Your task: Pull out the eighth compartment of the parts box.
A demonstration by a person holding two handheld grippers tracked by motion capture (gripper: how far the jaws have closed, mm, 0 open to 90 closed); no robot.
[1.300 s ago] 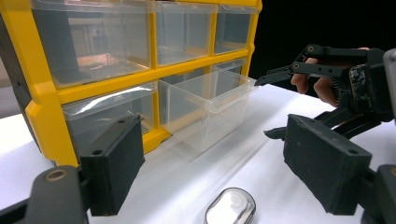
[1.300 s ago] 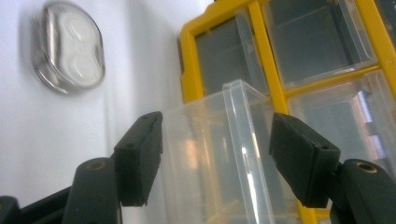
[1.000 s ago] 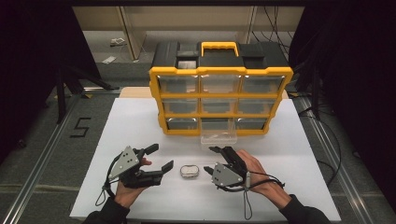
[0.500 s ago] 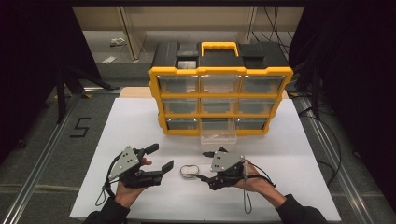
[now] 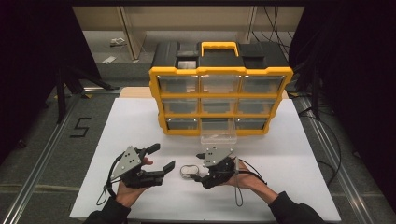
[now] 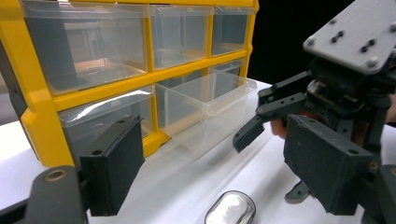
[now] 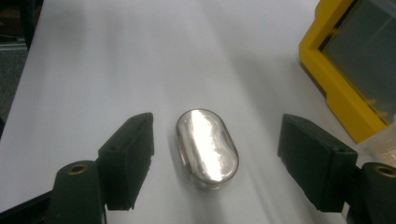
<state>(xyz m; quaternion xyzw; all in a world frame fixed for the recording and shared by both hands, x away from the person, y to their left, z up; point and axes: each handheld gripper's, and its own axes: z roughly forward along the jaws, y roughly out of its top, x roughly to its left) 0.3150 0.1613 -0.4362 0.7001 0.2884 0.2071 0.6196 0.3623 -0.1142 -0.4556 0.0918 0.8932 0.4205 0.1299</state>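
Metal capsule (image 7: pixel 207 147) lying on white table (image 5: pixel 140 121), 6 o'clock of organizer (image 5: pixel 219 100) | R gripper (image 5: pixel 201 167) swinging in since 1 s ago, jaws wide, now straddling it, no contact = pre-grasp | L gripper (image 5: pixel 162 157) open, idling at capsule's 9 o'clock | pulled-out drawer (image 5: pixel 217 138) looking empty, other bins unclear

Bare white tabletop (image 5: pixel 116 135) wide on both sides of the small shiny oval metal tin (image 5: pixel 188 171), yellow-framed organiser with clear drawers (image 5: pixel 219 100) walling off the far side, one pulled-out clear plastic drawer (image 5: pixel 218 138) jutting forward near the right gripper (image 5: pixel 201 167)
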